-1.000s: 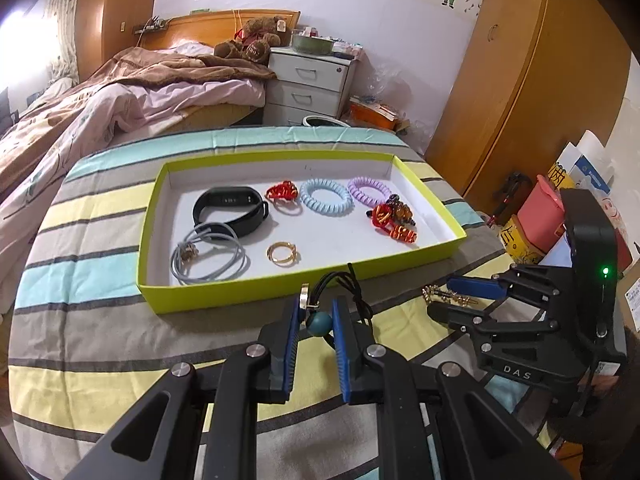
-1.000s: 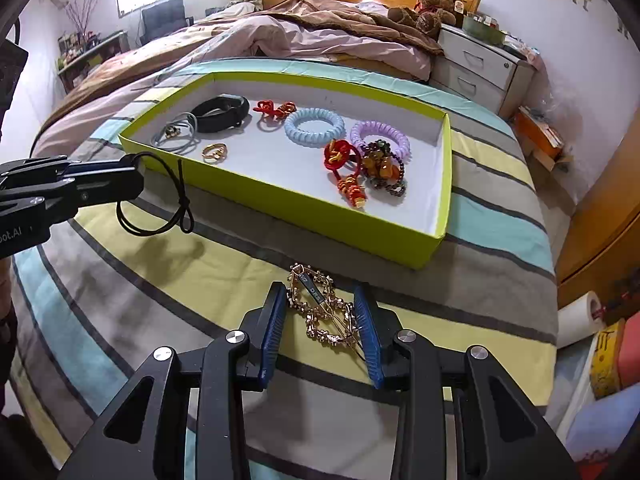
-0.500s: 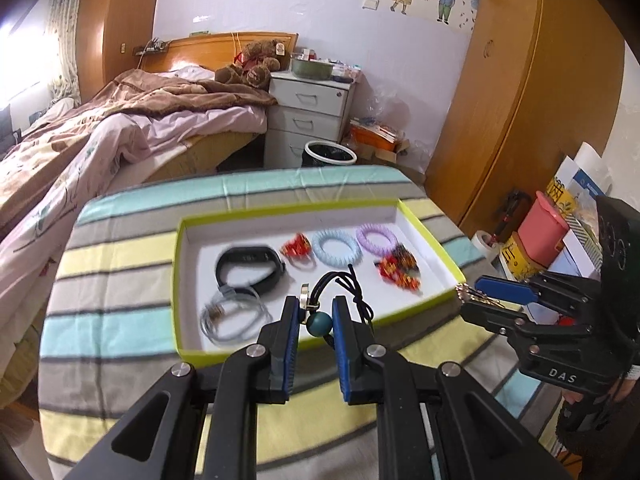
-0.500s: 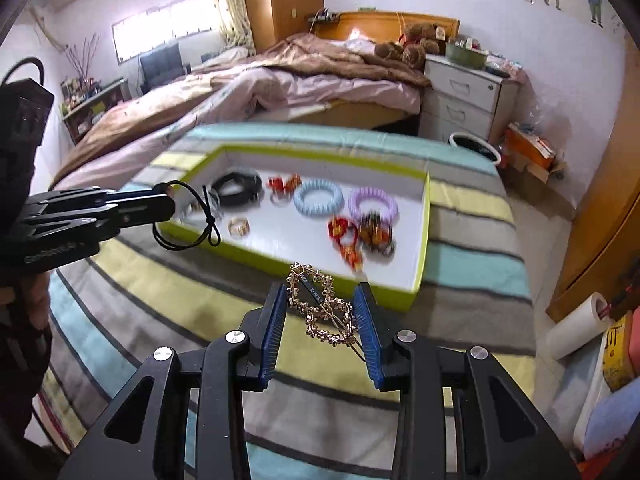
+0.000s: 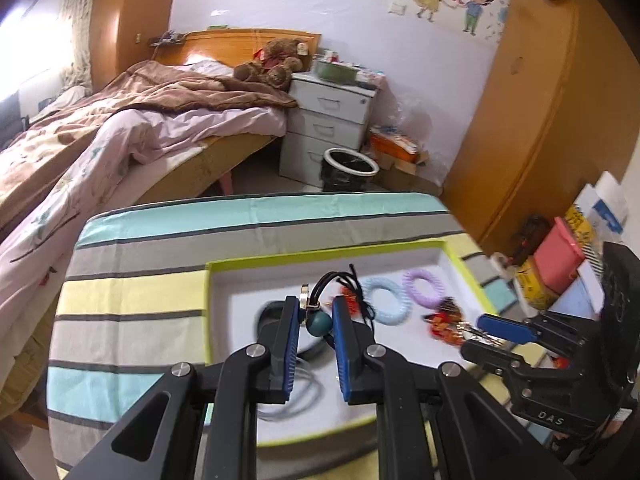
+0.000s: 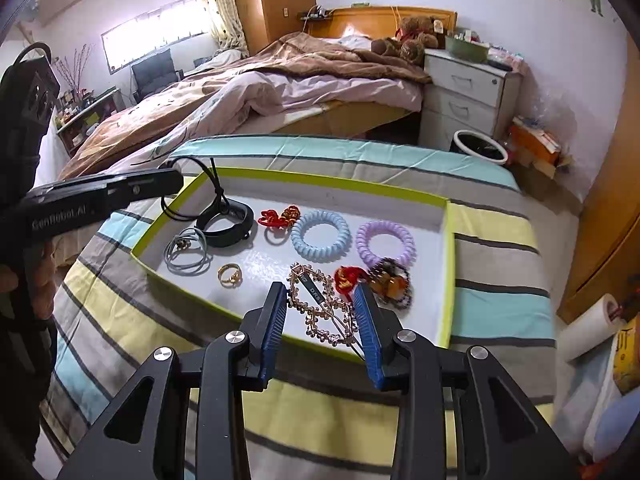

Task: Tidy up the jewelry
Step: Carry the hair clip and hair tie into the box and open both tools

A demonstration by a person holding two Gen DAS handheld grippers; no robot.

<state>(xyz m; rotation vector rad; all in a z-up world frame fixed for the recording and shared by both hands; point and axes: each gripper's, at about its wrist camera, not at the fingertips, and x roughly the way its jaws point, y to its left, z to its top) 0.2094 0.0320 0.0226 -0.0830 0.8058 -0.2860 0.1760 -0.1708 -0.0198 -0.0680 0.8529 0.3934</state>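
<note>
A yellow-green tray (image 6: 449,264) with a white floor lies on the striped cloth. In it are a black band (image 6: 226,222), a grey cord coil (image 6: 186,250), a gold ring (image 6: 230,275), a red knot (image 6: 279,218), a blue coil tie (image 6: 320,235), a purple coil tie (image 6: 385,242) and a beaded bracelet (image 6: 390,280). My left gripper (image 5: 316,320) is shut on a black cord necklace with a teal bead (image 5: 319,323), held above the tray's left part. My right gripper (image 6: 321,300) is shut on a gold filigree hair clip (image 6: 320,307) over the tray's near rim.
The table with the striped cloth (image 6: 496,248) stands beside a bed (image 6: 280,76). A white drawer unit (image 6: 466,98) and a bin (image 6: 479,148) are behind it, a wooden wardrobe (image 5: 540,120) to the right, and boxes (image 5: 558,256) on the floor.
Both grippers have risen and moved forward from the cloth in front of the tray to over the tray, each still holding its piece. The tray's contents have not moved.
</note>
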